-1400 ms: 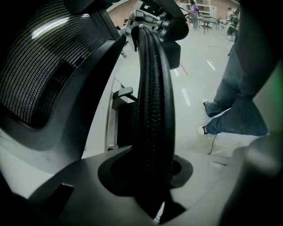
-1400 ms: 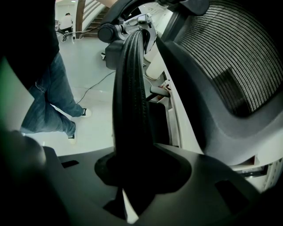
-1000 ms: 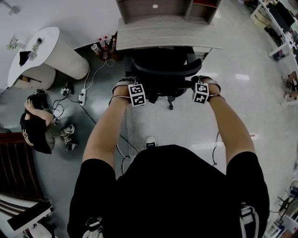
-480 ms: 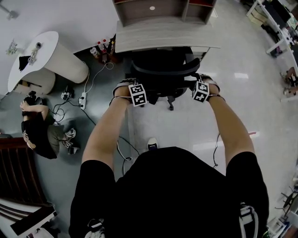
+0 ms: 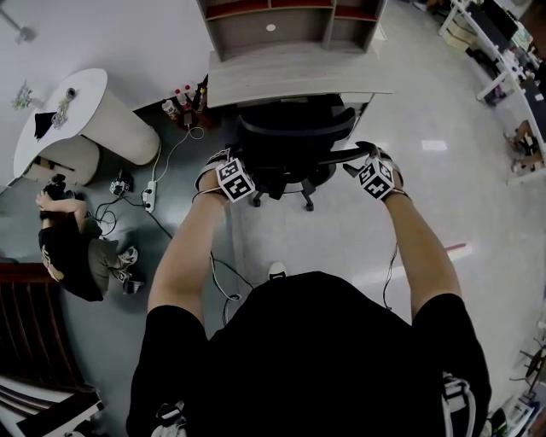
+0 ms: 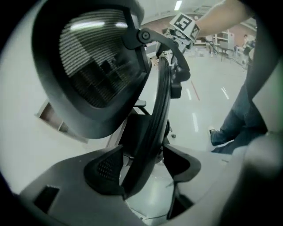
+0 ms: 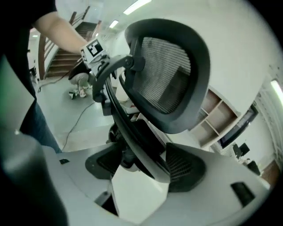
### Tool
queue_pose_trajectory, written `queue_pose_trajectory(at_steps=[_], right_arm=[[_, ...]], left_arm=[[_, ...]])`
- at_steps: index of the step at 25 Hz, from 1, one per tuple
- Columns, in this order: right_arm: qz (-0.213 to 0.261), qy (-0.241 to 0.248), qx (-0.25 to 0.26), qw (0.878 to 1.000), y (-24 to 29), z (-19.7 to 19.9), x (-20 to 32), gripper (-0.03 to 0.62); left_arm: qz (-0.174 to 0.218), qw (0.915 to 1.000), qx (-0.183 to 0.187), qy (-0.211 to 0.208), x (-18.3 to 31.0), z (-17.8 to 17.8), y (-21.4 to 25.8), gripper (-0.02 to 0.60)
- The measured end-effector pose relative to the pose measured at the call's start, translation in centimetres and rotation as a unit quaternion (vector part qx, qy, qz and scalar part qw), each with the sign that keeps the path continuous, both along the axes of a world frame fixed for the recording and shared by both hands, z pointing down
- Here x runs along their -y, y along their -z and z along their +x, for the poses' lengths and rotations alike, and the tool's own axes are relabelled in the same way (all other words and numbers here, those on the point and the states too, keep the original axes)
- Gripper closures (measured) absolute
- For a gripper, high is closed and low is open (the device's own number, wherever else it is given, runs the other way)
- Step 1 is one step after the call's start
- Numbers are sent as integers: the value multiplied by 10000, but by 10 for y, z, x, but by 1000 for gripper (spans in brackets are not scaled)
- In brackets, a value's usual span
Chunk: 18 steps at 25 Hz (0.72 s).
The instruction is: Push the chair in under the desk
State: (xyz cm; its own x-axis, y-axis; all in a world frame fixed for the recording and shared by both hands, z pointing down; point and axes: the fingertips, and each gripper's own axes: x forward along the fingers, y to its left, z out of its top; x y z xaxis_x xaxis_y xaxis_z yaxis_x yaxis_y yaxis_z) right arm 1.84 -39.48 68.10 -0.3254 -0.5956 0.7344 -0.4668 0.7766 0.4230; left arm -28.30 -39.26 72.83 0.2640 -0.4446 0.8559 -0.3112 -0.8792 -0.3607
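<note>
The black mesh office chair [image 5: 290,141] stands with its seat under the grey desk [image 5: 294,81], its back toward me. My left gripper [image 5: 223,175] is at the back's left edge and my right gripper [image 5: 368,171] at its right edge. In the left gripper view the jaws [image 6: 141,170] are opening around the backrest rim [image 6: 161,101], with a gap on the right side. In the right gripper view the jaws [image 7: 143,165] are also opening around the rim [image 7: 128,132]. The headrest [image 7: 172,75] rises above.
A shelf unit [image 5: 281,26] sits on the desk. Bottles [image 5: 183,98], a power strip [image 5: 149,192] and cables lie left of the chair. A white curved table [image 5: 94,107] and a person on the floor [image 5: 72,243] are further left. Wooden stairs [image 5: 34,324] are at bottom left.
Both marker cubes have tilted and shifted slightly outward from the chair back. The chair stays under the desk. The person on the floor has shifted a little.
</note>
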Motion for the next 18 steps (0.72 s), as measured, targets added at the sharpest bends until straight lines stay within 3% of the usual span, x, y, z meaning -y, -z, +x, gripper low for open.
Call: queue_pose_trajectory(at_steps=[3, 6, 10, 15, 18], right_arm=[[-14, -312, 684, 9972, 15, -6, -15, 289], [33, -566, 1242, 9906, 27, -13, -28, 296], [238, -728, 1784, 9810, 50, -25, -46, 322], [508, -958, 2427, 9640, 78, -35, -67, 356], [594, -1046, 2689, 9556, 88, -39, -77, 373]], left_arm=[[86, 9952, -877, 415, -11, -1, 19, 307], [168, 9798, -1808, 836, -20, -2, 36, 302], [428, 9547, -2675, 1229, -36, -4, 68, 302], [624, 9137, -3690, 1583, -61, -2, 103, 302], [784, 9002, -3974, 1599, -78, -1, 116, 302]])
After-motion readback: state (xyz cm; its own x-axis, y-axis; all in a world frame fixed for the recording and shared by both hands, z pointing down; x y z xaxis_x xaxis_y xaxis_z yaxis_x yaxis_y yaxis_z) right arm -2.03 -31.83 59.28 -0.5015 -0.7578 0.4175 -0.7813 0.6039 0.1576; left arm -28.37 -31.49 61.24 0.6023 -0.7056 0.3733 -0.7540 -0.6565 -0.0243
